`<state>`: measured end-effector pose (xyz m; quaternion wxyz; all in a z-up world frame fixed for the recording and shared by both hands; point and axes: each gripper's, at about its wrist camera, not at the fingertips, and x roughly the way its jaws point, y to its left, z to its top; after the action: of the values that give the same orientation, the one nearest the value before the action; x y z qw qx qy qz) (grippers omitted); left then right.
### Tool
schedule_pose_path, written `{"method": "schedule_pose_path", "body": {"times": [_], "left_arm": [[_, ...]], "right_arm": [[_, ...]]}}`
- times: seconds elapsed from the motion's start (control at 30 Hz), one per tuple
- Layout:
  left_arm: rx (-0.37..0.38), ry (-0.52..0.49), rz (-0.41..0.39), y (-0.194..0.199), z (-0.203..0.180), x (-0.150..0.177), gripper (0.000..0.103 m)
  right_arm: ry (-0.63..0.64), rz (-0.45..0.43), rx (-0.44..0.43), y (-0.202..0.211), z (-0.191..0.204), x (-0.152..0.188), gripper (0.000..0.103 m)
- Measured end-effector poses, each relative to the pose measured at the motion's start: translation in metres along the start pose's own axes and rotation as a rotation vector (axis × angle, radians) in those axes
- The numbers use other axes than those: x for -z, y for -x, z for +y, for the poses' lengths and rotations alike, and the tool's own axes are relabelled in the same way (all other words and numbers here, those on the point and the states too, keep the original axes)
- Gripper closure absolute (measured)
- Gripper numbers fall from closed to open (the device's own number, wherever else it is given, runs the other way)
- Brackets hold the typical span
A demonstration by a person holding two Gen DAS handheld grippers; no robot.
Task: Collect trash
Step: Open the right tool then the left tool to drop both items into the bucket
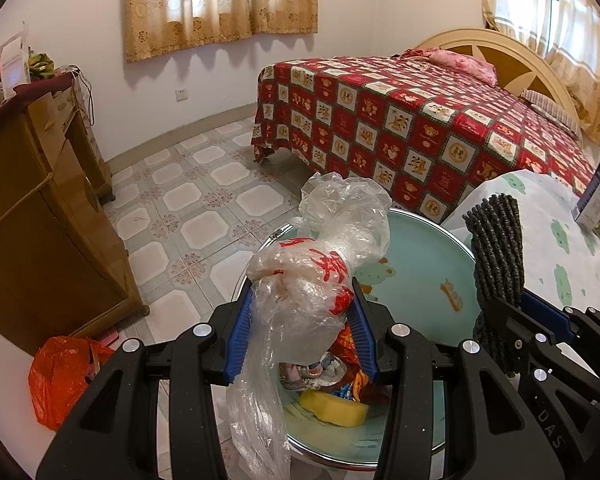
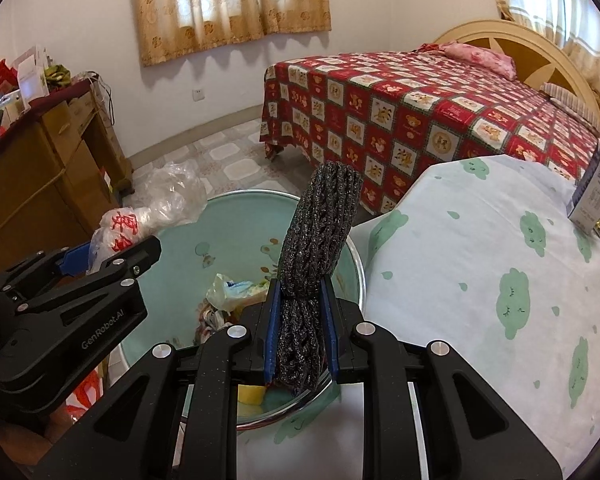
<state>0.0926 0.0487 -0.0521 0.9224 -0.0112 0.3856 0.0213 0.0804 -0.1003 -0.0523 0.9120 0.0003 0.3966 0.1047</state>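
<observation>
Your left claw (image 1: 302,330) is closed on a crumpled clear plastic bag with red print (image 1: 320,264), and your right claw (image 2: 300,330) is clamped narrow on a dark grey knitted cloth, folded into a thick strip (image 2: 320,224). Both hang above the round pale-green basin with the metal rim (image 2: 240,216), which serves as the trash bin and already holds a yellow sponge (image 1: 334,404) and some coloured wrappers (image 1: 350,354).

The plastic bag is the likelier trouble. A long tail of it trails down over the near rim of the basin, outside it, so if you let go from here it may slide off the rim to the floor rather than drop in. Thin film also tends to cling to the blue pads (image 1: 242,334), so it may not fall cleanly when you open.

The grey cloth stands up stiffly above the far-right part of the basin, close to the rim. Released from here, it looks as if it could tip outward onto the counter with the white cloth printed with green clouds (image 2: 480,280), which sits just beside the basin on that side.

The two claws are near each other over the basin, so opening both at once risks their fingers knocking together. Left of the basin, on the tiled floor (image 1: 204,200), lies an orange plastic bag (image 1: 60,376) by the brown wooden cabinet (image 1: 32,216). Beyond the basin is the bed with the red checked cover (image 1: 420,120), well apart from it.
</observation>
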Motion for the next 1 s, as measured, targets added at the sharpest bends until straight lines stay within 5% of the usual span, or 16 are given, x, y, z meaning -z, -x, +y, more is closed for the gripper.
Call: {"method": "schedule_pose_path", "body": {"times": [1.0], "left_arm": [[-0.007, 0.008, 0.02, -0.006, 0.002, 0.001, 0.059]], "right_arm": [[0.085, 0.146, -0.042, -0.038, 0.005, 0.001, 0.078]]}}
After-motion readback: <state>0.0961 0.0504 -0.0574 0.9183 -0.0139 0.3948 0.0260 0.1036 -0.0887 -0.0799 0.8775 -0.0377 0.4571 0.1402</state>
